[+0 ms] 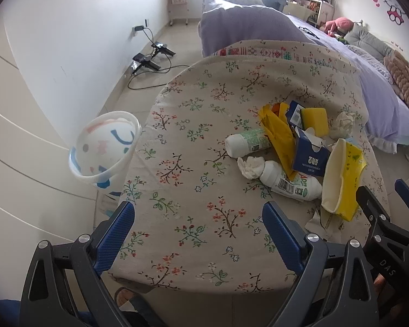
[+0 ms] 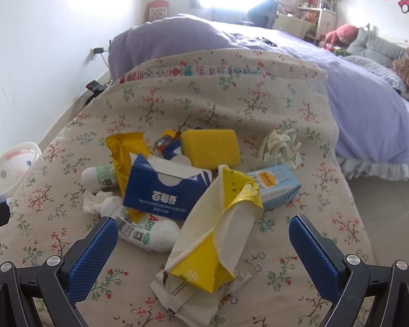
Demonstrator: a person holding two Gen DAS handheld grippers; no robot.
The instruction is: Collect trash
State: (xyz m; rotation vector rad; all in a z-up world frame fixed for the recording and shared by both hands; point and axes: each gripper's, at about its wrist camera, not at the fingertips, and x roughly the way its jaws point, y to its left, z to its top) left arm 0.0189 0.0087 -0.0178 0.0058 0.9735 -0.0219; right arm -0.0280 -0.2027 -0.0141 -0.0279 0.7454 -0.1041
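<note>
Two ribbed blue fingers, crumpled wrapper

Trash heap on our table, bed behind.
We see the sponge behind the biscuit box, bin off the table's left edge.

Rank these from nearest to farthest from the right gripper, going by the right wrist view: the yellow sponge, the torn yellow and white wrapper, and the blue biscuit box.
From the right gripper:
1. Torn yellow and white wrapper, lying between the open fingers.
2. Blue biscuit box, behind it, slightly left.
3. Yellow sponge, farthest back, at the pile's centre.
</note>
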